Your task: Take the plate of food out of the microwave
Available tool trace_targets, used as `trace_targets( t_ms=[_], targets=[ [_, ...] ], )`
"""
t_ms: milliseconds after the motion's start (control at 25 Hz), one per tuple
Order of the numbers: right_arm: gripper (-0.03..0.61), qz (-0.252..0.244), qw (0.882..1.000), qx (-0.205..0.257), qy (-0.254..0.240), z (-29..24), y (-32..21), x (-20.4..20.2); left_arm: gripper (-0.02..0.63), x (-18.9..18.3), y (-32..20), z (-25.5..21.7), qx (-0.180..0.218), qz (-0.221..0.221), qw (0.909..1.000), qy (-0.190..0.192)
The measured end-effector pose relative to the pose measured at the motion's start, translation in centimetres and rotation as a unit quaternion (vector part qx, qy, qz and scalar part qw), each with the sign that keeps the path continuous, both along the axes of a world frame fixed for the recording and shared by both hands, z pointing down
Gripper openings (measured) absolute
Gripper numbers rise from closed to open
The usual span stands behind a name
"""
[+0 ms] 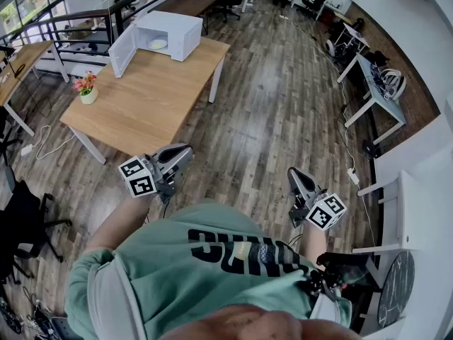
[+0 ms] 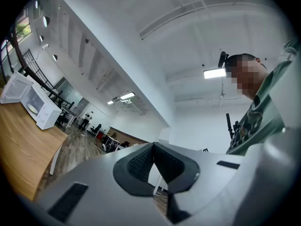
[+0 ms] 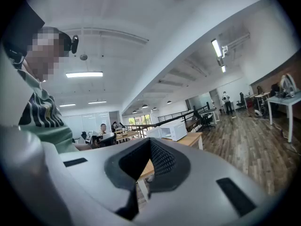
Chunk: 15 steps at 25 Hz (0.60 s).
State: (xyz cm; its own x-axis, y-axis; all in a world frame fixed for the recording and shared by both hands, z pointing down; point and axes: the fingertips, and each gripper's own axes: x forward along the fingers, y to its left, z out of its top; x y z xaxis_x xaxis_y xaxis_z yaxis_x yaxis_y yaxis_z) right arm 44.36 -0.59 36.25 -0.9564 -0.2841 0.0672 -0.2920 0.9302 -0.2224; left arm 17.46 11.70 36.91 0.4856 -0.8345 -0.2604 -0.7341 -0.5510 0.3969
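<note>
Two hand-held grippers are shown. Head view: the left gripper [image 1: 185, 150] and right gripper [image 1: 292, 173] are carried low in front of the person's torso, apparently a walking posture, well apart from the white microwave [image 1: 170, 34]. It stands at the far end of the wooden counter [image 1: 152, 98] with its door [image 1: 122, 51] swung open to the left. The plate of food [image 1: 158, 44] rests inside the cavity, untouched. A potted flower [image 1: 87, 87] sits near the counter's left edge, probably out of the way, and open plank floor [image 1: 269, 119] lies between person and counter. Left gripper view: the fingers [image 2: 138, 161] are pressed together with nothing between them, and the microwave [image 2: 35, 105] shows far off at the left. Right gripper view: the fingers [image 3: 163, 160] likewise meet on nothing, with the microwave [image 3: 173, 130] small beyond them. Judged stage: approach pending. The fingers must spread before taking the plate's rim through the open front.
</note>
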Motion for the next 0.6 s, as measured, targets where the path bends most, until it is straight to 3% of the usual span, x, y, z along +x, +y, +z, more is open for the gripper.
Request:
trace_targets(
  t_ms=[600],
  targets=[
    [0.005, -0.008, 1.0, -0.003, -0.011, 0.3, -0.3, 6.0, 0.005, 6.2, -0.6, -0.6, 0.008, 0.002, 1.0, -0.004]
  ],
)
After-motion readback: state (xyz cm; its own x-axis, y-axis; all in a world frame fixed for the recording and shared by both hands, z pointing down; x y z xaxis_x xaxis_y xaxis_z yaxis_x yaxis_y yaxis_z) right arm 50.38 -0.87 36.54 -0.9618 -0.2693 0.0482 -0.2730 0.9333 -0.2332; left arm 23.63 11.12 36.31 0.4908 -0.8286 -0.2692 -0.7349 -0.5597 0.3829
